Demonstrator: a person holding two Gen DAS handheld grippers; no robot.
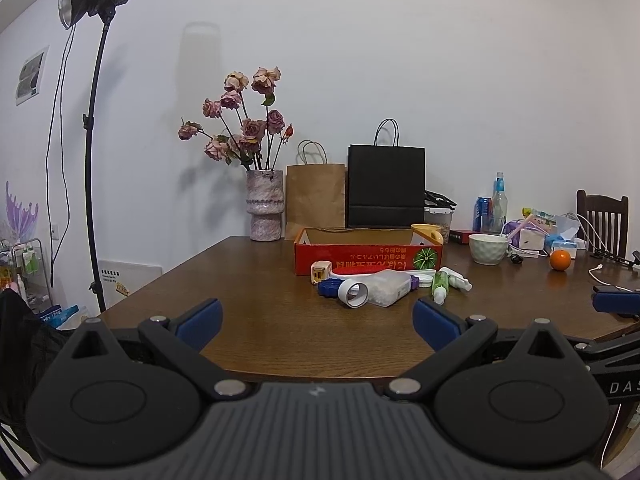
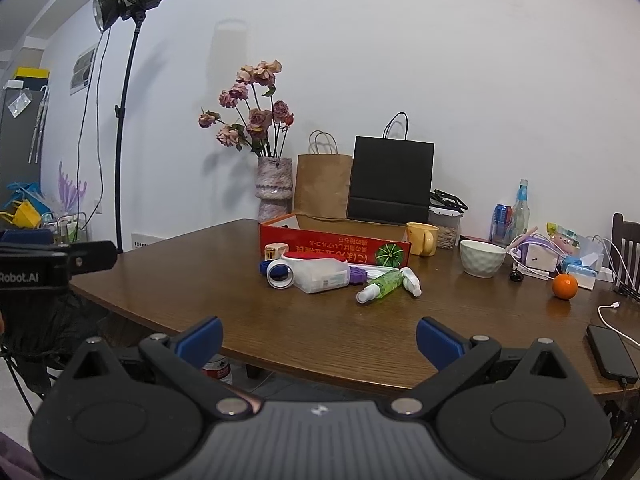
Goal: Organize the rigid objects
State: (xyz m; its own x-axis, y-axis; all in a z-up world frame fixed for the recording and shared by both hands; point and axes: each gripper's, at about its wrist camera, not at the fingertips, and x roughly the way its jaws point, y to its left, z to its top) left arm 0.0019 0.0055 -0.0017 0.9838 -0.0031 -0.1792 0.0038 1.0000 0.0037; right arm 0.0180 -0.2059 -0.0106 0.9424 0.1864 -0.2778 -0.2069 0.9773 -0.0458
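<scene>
Left gripper [image 1: 317, 322]: its blue-padded fingers are spread wide with bare wooden table [image 1: 248, 300] between them; nothing is grasped.
Right gripper [image 2: 319, 340]: likewise released, fingers apart over the near table edge, holding nothing.
Clutter pile: lies ahead of both pairs of fingers, beyond the tips and well apart from them, just in front of the box.
Red cardboard box [image 1: 368, 258]: open-topped, printed with a green squash, standing straight ahead past the pile.
Tape roll [image 1: 353, 293]: white, on its side, at the near left of the pile, its opening turned toward the left gripper.
Clear plastic container [image 1: 390, 289]: lying flat, touching the tape roll on its right.
Green spray bottle [image 2: 381, 284]: lying down, nozzle pointing toward the fingers, on the right of the pile; a white bottle [image 2: 412, 281] lies just beside it.
Blue toothed piece [image 1: 330, 287]: behind the tape roll, partly hidden.
Small cream cube [image 1: 321, 271]: at the far left of the pile, against the box front.
Yellow mug [image 2: 422, 239]: beyond the right finger, beside the box's right end.
White bowl [image 2: 482, 258]: further right, apart from the pile.
Orange [image 2: 565, 286]: far right of the right finger.
Phone [image 2: 611, 352]: just outside the right gripper's right finger, cable attached.
Vase of dried roses [image 1: 265, 210]: behind the box, to the left.
</scene>
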